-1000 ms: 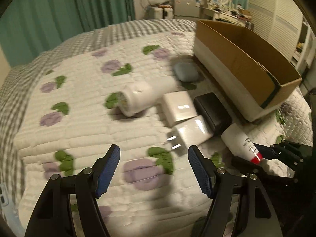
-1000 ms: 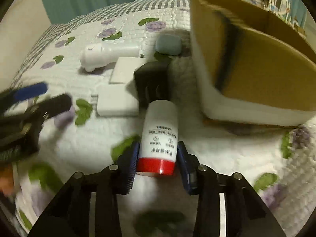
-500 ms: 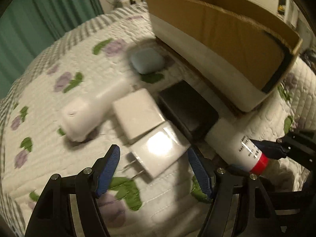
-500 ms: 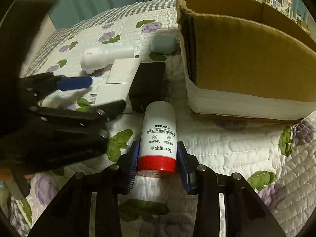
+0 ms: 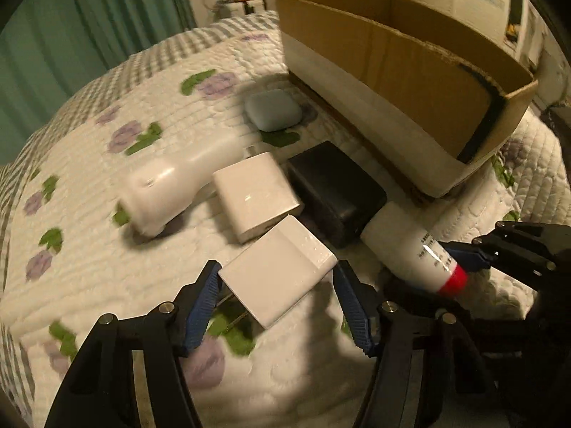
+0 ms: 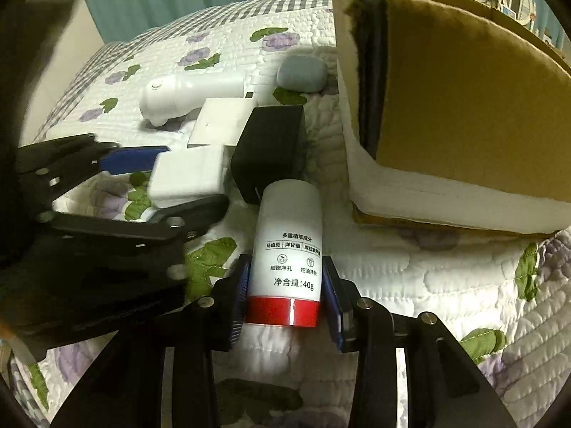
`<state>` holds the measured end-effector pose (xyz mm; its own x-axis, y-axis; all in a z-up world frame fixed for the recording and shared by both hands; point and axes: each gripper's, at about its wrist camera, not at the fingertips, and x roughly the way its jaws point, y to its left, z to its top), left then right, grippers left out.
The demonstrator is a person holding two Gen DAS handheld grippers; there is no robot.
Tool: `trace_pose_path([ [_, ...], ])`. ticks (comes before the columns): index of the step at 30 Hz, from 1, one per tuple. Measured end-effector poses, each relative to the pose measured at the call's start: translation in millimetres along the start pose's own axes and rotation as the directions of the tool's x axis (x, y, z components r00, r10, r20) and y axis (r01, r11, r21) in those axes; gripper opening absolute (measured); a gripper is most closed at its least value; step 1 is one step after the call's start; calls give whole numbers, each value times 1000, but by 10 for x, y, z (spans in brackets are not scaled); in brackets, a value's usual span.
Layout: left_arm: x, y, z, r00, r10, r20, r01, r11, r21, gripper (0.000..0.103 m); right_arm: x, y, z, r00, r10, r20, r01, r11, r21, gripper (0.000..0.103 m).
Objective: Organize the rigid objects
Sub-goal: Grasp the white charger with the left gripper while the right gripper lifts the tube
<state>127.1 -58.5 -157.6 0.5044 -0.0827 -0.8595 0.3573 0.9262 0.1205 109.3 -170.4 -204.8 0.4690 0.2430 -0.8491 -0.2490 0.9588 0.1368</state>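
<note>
right gripper (image 6: 285, 296): pinching the white bottle with red cap (image 6: 287, 260), pads on both sides near the cap end
bottle: lies on the quilt (image 6: 428, 285), far end touching the black box (image 6: 273, 149) (label text in Chinese, 40g)
left gripper (image 5: 278, 303): spread, fingers on either side of the near white charger (image 5: 278, 271); left pad touches its corner, right pad just clear of it
near charger: flat on the quilt, prongs pointing back toward the gripper
second white charger (image 5: 255, 196): just behind the first, touching or nearly so; black box on its right
white handheld device (image 5: 175, 182): left of the chargers, lying on its side
grey-blue case (image 5: 273, 110): farther back, near the cardboard box (image 5: 410, 82)
cardboard box: open top, on the quilt to the right of the cluster, contents can't be seen
background: teal curtain (image 5: 89, 28)
</note>
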Motion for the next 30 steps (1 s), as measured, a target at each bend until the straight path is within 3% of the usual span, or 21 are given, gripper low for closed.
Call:
trace_pose_path([
  [8,-542,224,-184,996,26,81,-14,988,-152,65,-218,82,-54,999,-24,39,25,999,-22,36],
  [18,-1235,318,-396,990,66,124,-31,963,-269,65,-846,257,-71,991,-16,136,23,998,-52,36],
  [26,-1589,163,-34,975,119,190,-53,944,-324,65,-1509,192,193,955,-8,296,30,997,-69,36],
  [30,-1675,-24,272,965,115,234,-43,955,-292,65,-1719,10,431,934,-12,358,36,997,-63,35],
])
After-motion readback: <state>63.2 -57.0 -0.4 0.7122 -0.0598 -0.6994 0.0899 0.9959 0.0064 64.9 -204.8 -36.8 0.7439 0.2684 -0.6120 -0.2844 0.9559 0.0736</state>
